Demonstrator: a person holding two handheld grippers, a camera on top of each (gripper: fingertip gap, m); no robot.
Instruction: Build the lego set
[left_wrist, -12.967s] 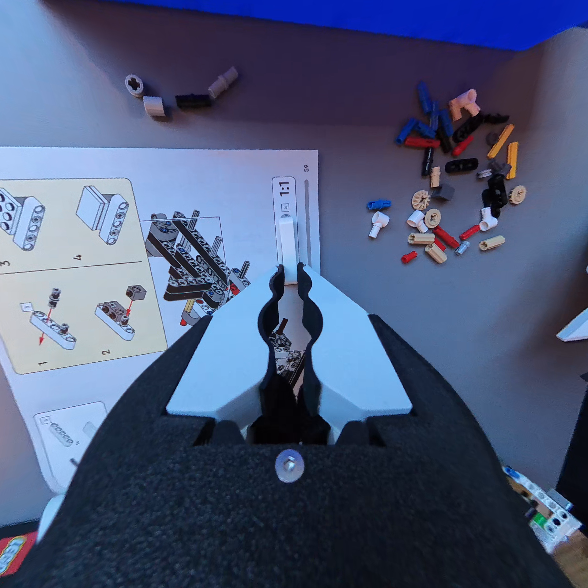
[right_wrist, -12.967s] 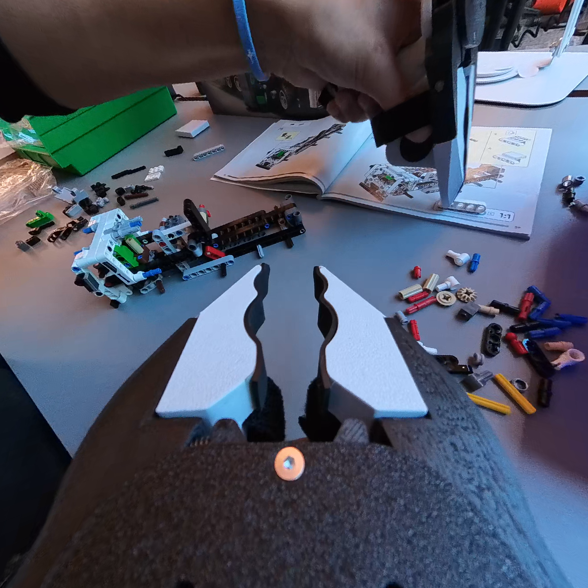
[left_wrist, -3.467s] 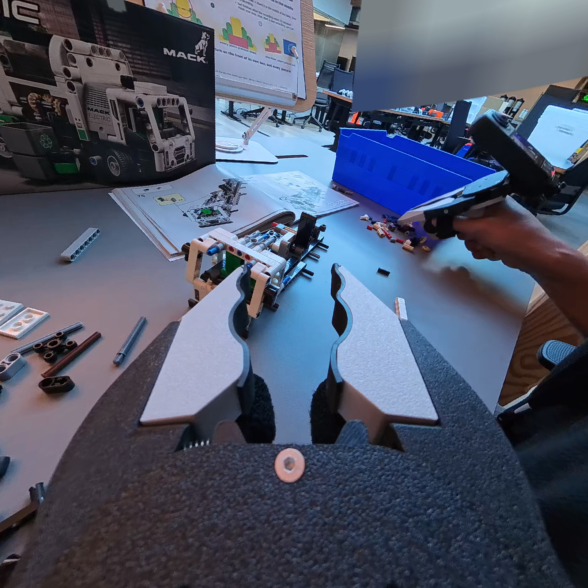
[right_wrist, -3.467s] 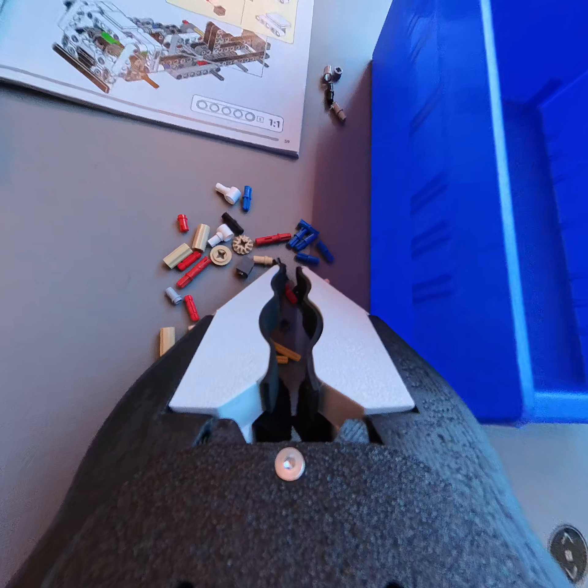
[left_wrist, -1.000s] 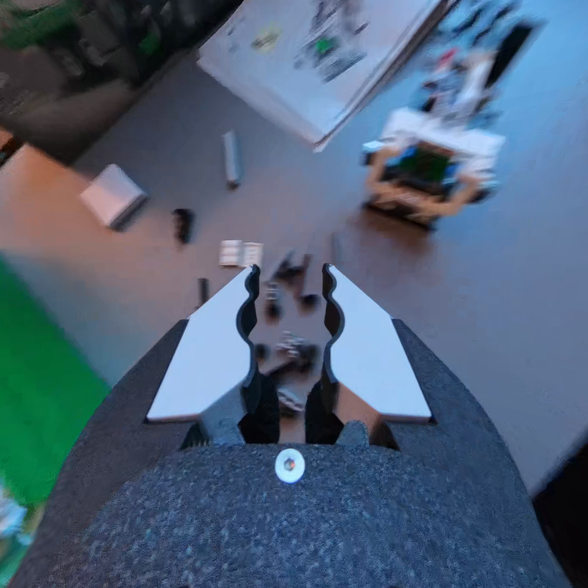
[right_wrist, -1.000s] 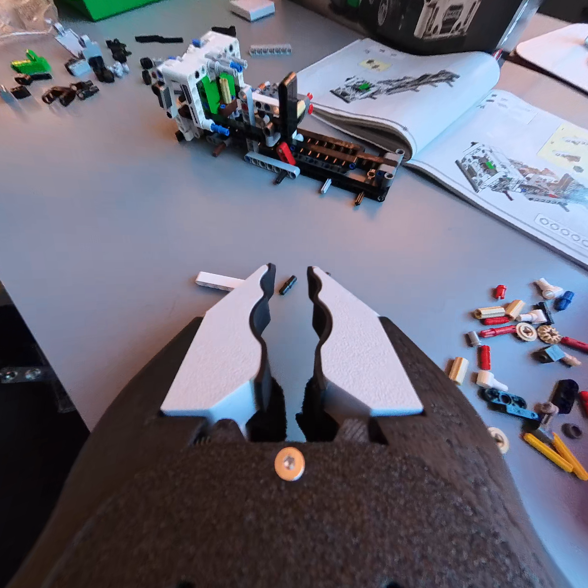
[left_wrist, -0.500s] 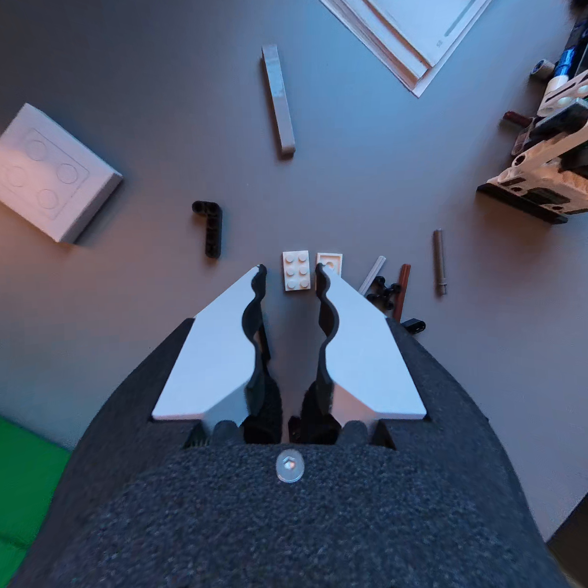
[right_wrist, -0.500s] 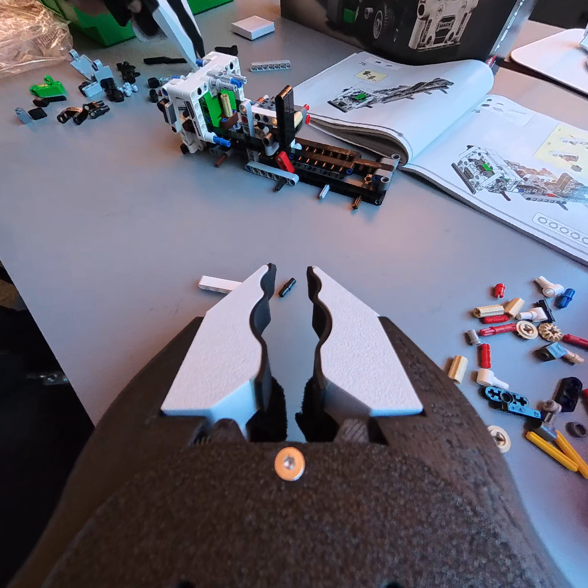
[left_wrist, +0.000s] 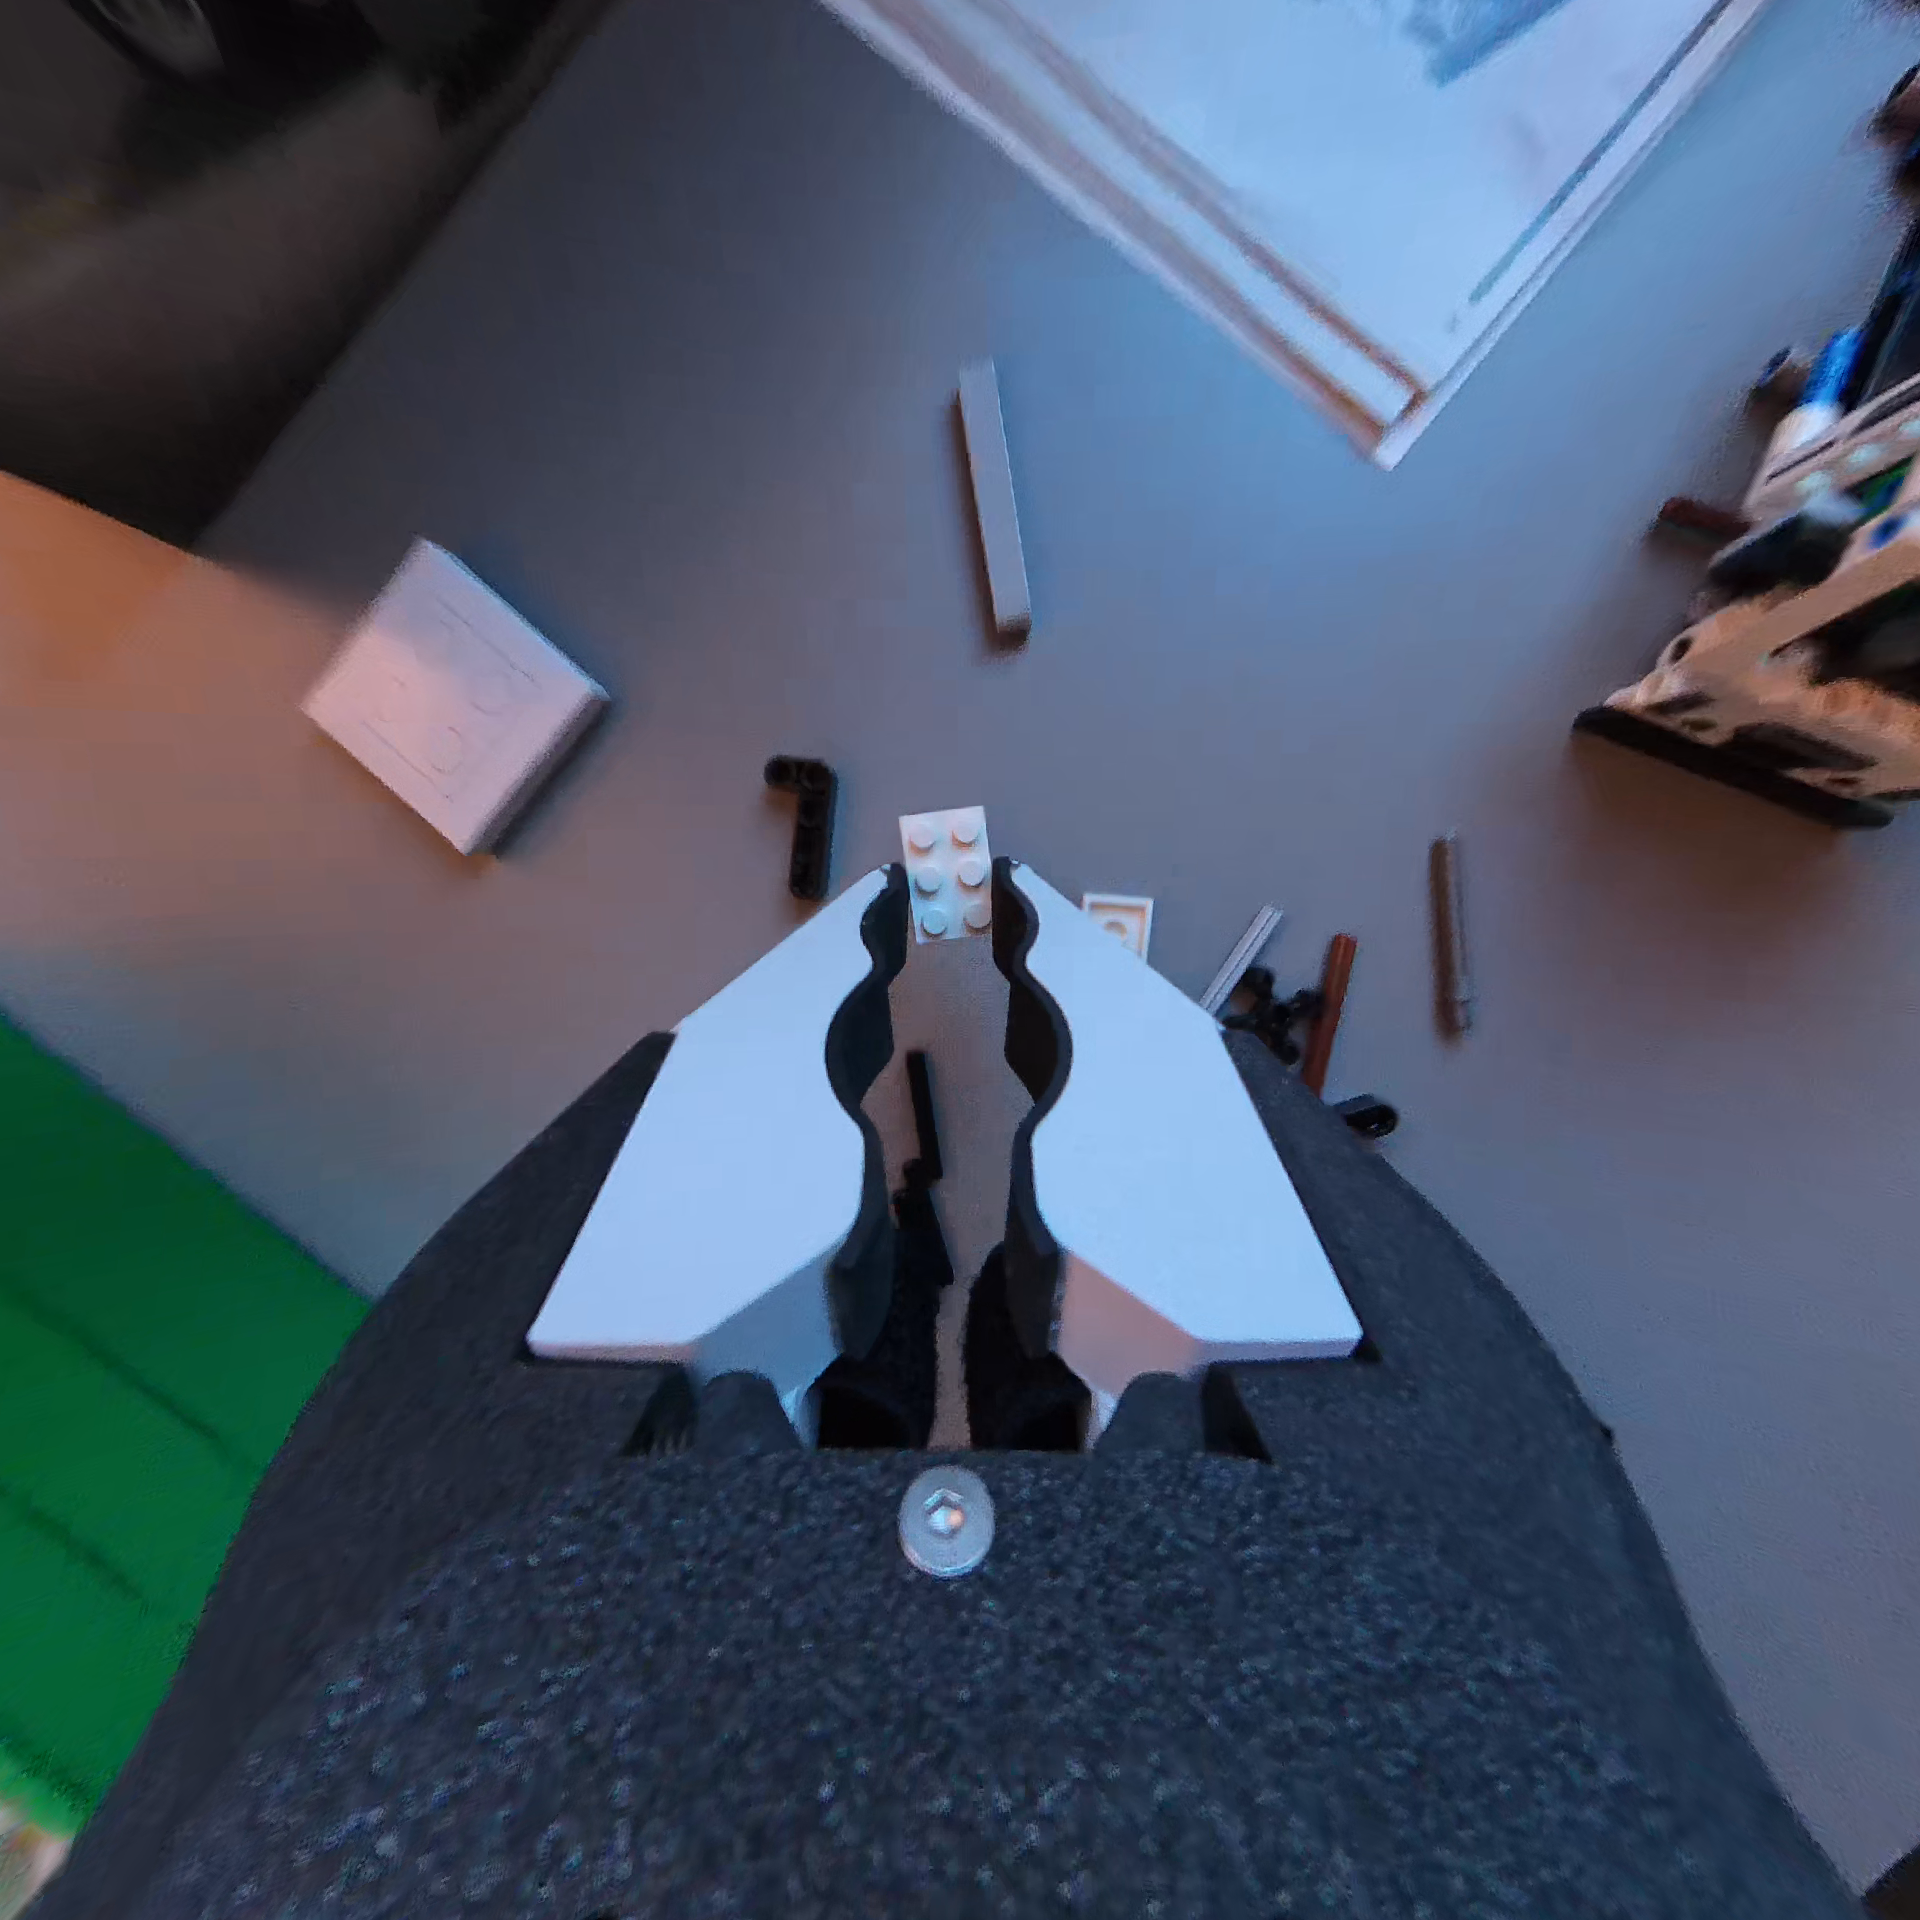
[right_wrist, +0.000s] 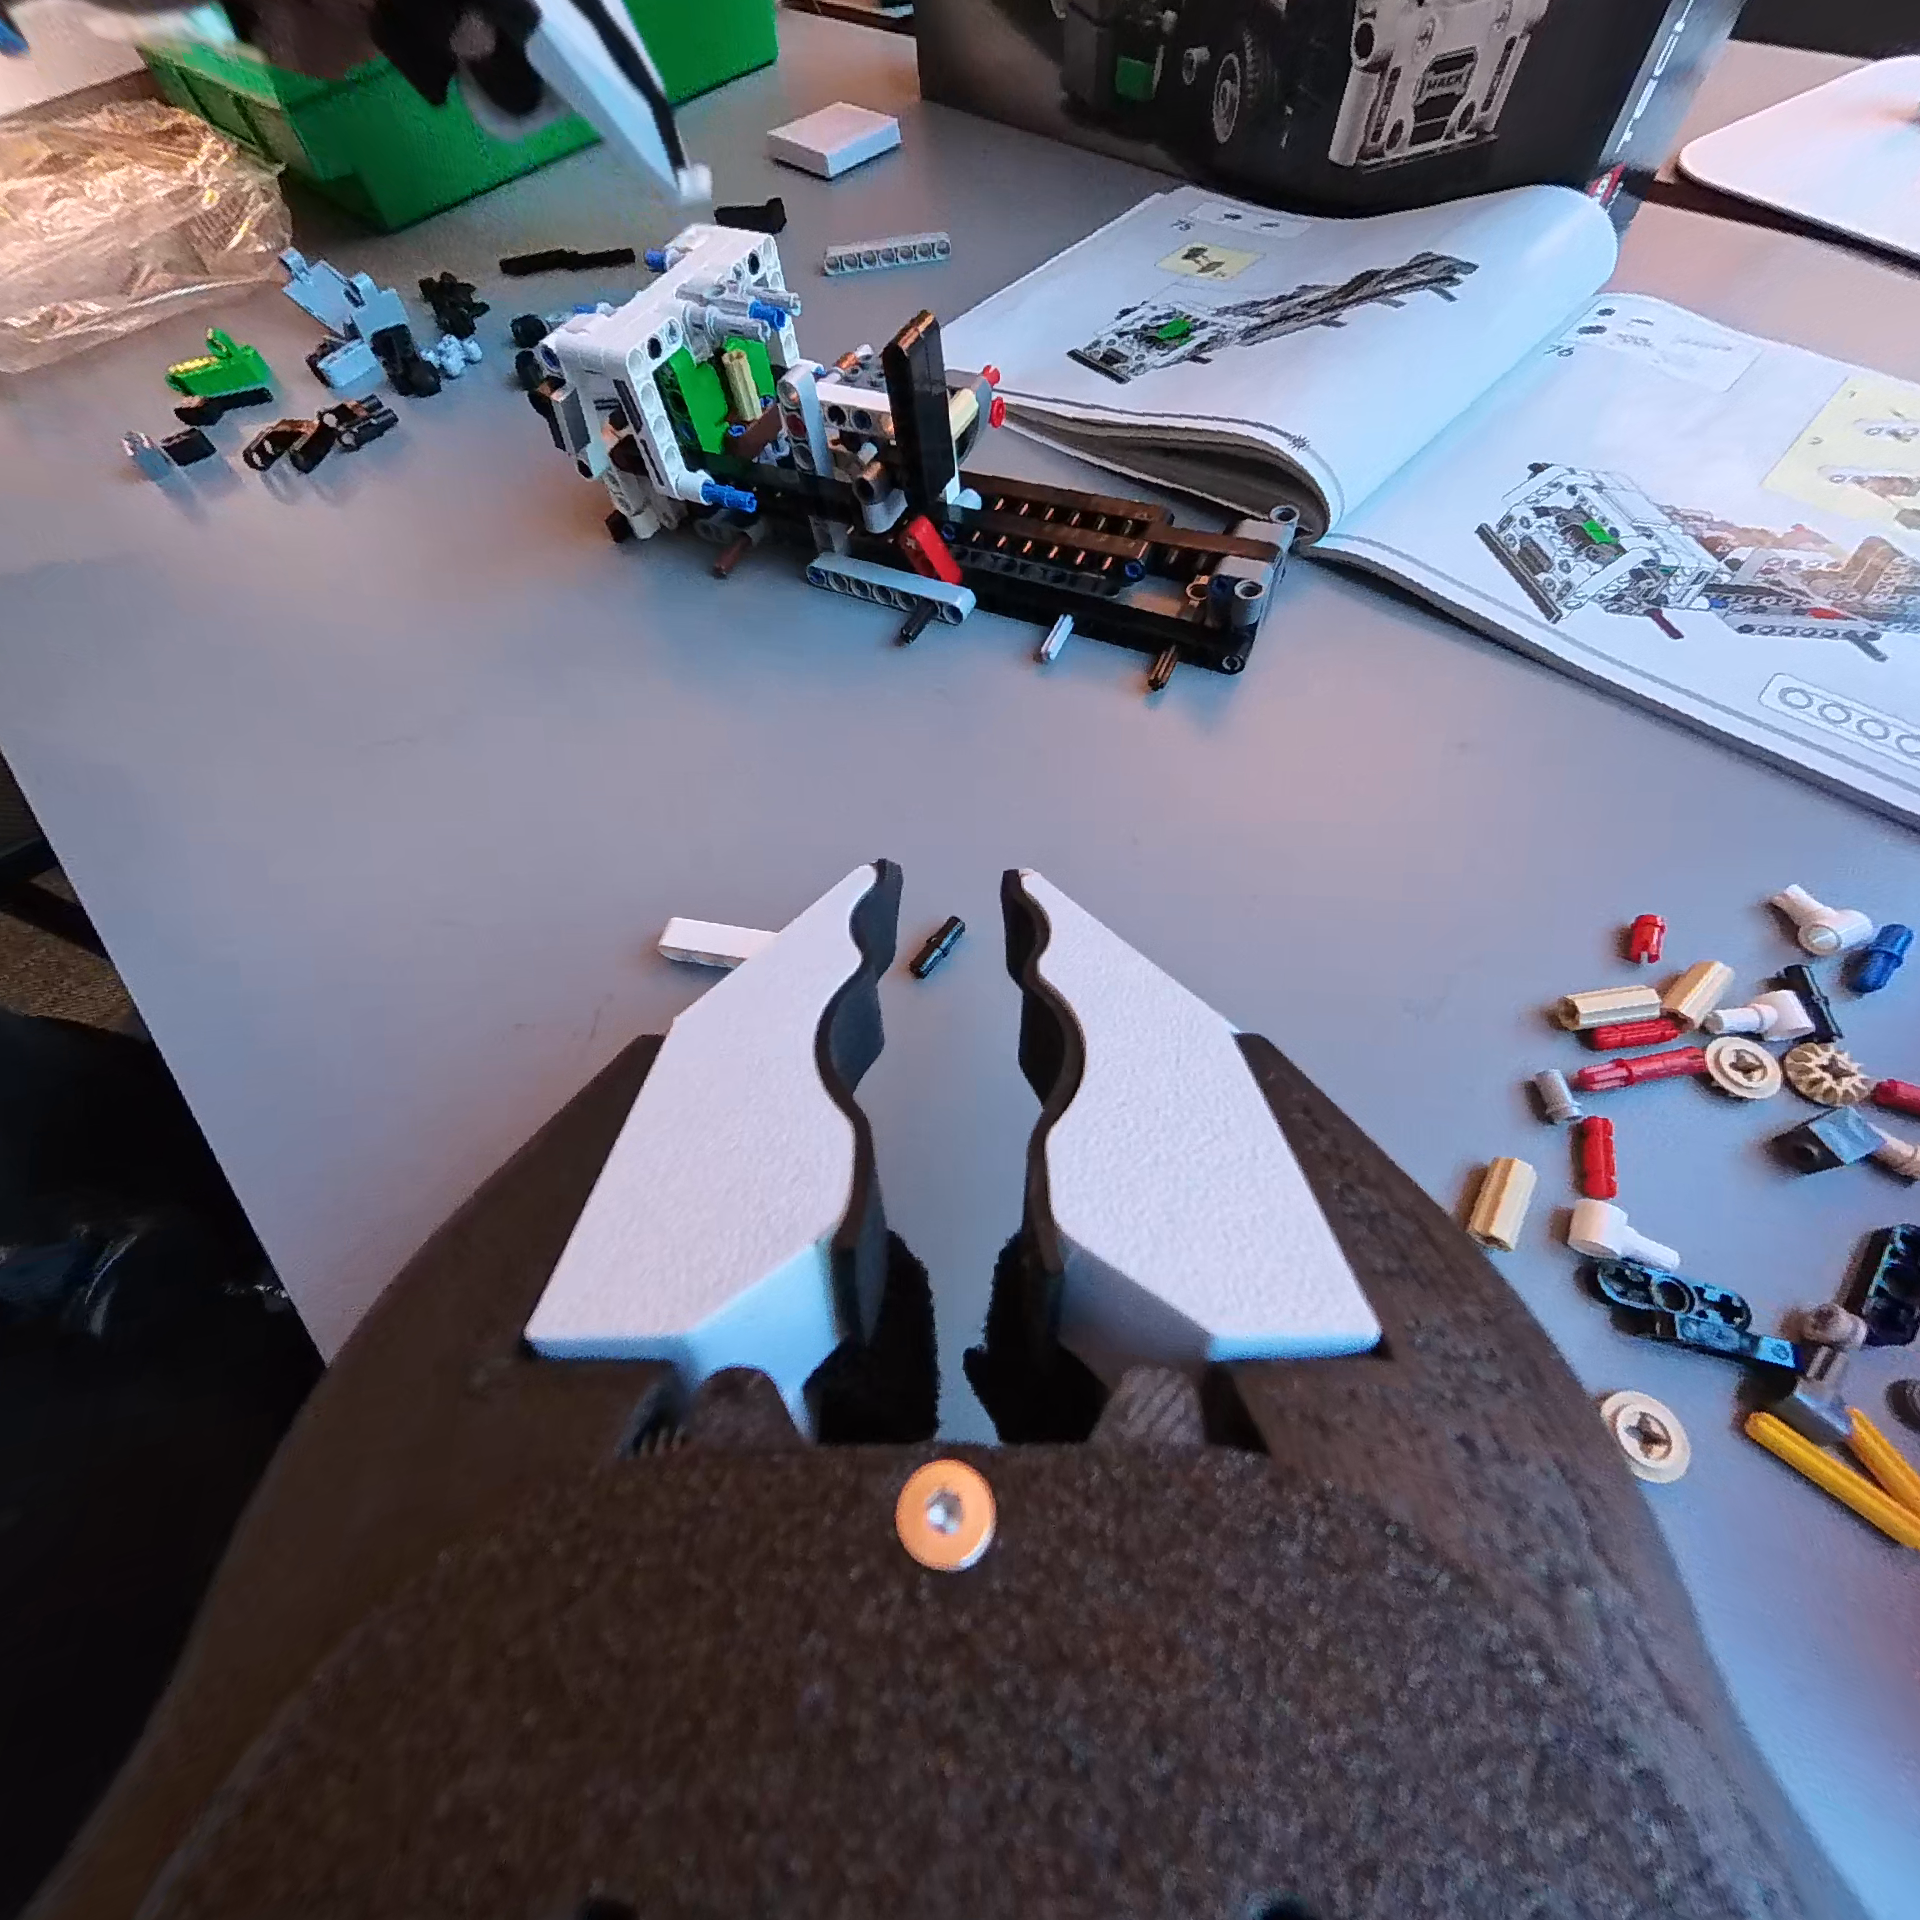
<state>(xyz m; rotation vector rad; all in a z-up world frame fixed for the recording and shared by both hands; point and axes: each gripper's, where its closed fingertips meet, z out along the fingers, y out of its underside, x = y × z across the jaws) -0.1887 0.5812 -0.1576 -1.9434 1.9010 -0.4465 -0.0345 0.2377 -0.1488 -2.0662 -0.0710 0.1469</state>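
Observation:
My left gripper (left_wrist: 945, 867) is shut on a small white 2x3 plate (left_wrist: 940, 844), held at the fingertips above the grey table. In the right wrist view the left gripper (right_wrist: 681, 177) hangs at the far left, above the loose parts, with the white plate at its tip. The partly built white, green and black model (right_wrist: 883, 468) lies mid-table; its end shows in the left wrist view (left_wrist: 1787, 665). My right gripper (right_wrist: 948, 878) is open and empty, low over the table, with a small black pin (right_wrist: 937, 945) lying between its fingertips.
An open instruction booklet (right_wrist: 1403, 343) lies right of the model. A white beam (right_wrist: 717, 940) lies by my right gripper's left finger. Small coloured parts (right_wrist: 1714, 1091) lie at right. A green box (right_wrist: 416, 135), a white square tile (left_wrist: 457, 691), a grey beam (left_wrist: 994, 499) and a black angle piece (left_wrist: 805, 821) lie far left. Some 40 centimeters of space lies between my two pairs of fingers.
My left gripper has shut on the white 2x3 plate and raised it off the table; half a second ago it was open over it. My right gripper has stayed put.

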